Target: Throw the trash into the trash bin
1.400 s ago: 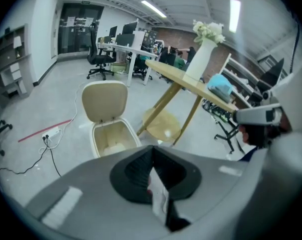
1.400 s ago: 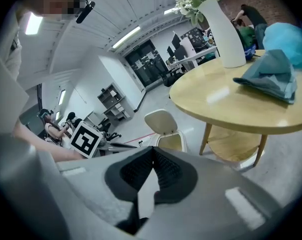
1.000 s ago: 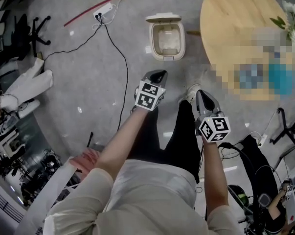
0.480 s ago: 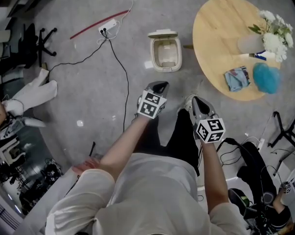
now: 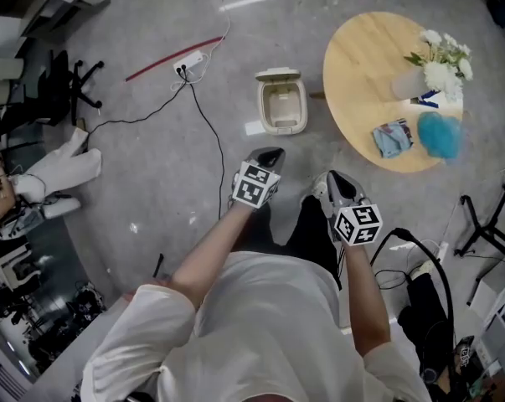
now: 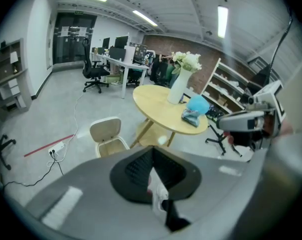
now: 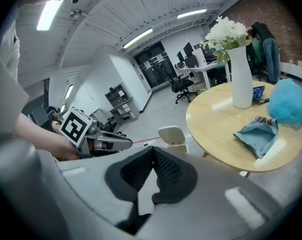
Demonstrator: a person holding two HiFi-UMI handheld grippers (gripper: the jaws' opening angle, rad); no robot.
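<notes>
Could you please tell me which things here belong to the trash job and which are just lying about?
Job: trash bin, lid open; crumpled blue packet on the table, likely trash; left gripper, right gripper, both shut.
Lying about: vase of flowers, teal fluffy thing, power strip, office chair.

You're in an open-plan office. The grey polished concrete floor (image 5: 152, 166) runs wall to wall. White desks carrying dark monitors (image 6: 113, 59) stand in a row, with black swivel chairs on castors (image 6: 93, 75) beside them. Long fluorescent strip lights (image 6: 222, 21) overhead. A white power strip (image 5: 191, 59) with black cables lies loose on the floor. Open white shelving units (image 6: 231, 91) to one side, a red-brick back wall (image 6: 161, 41), and a round pale wooden table (image 5: 361, 57).
</notes>
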